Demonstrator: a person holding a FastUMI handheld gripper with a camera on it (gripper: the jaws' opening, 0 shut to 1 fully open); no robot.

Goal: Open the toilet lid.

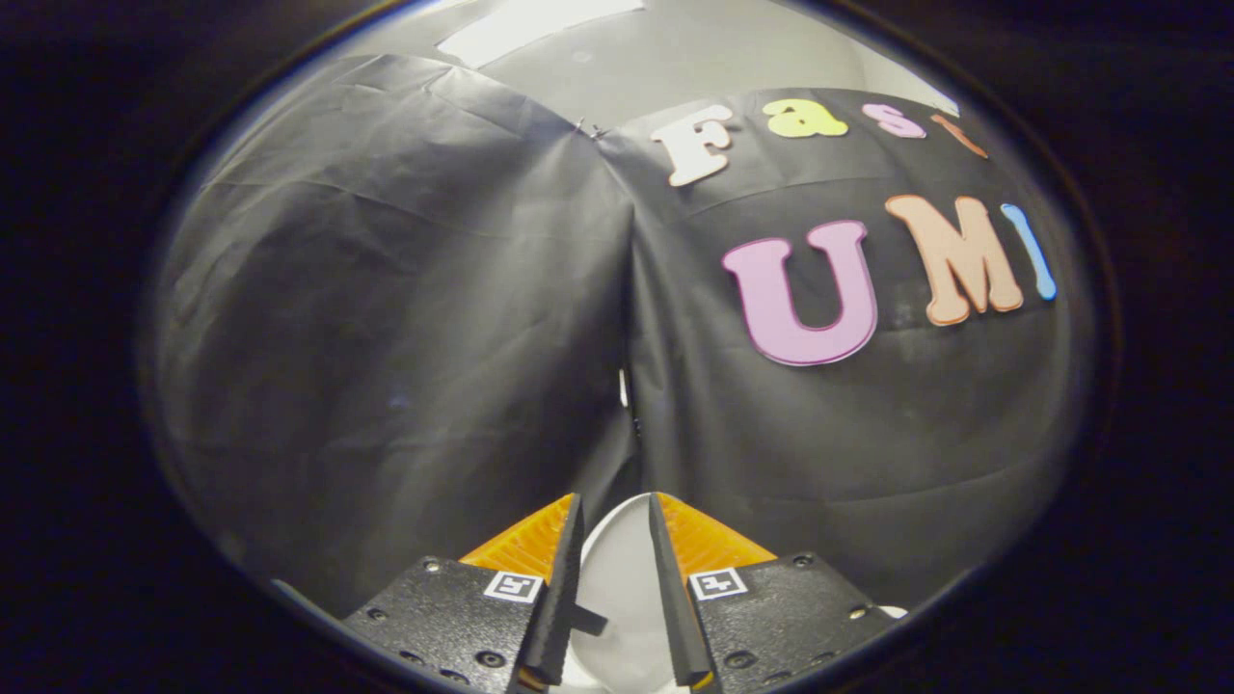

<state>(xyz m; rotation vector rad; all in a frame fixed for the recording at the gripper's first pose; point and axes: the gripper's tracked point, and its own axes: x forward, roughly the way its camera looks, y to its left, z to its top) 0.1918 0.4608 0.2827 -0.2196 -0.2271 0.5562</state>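
Two fingers of the hand-held gripper (617, 511) are held apart, gripping nothing; the white toilet lid (617, 578) is seen between them, its long axis toward 12 o'clock.

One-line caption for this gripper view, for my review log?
Gripper held with fingers slightly apart on either side of the white toilet lid, black cloth booth wall beyond.

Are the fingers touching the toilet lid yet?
Cannot tell. In the gripper view the white toilet lid shows in the open gap between the fingers, which flank its sides, but the picture does not show whether it lies between them or beneath.
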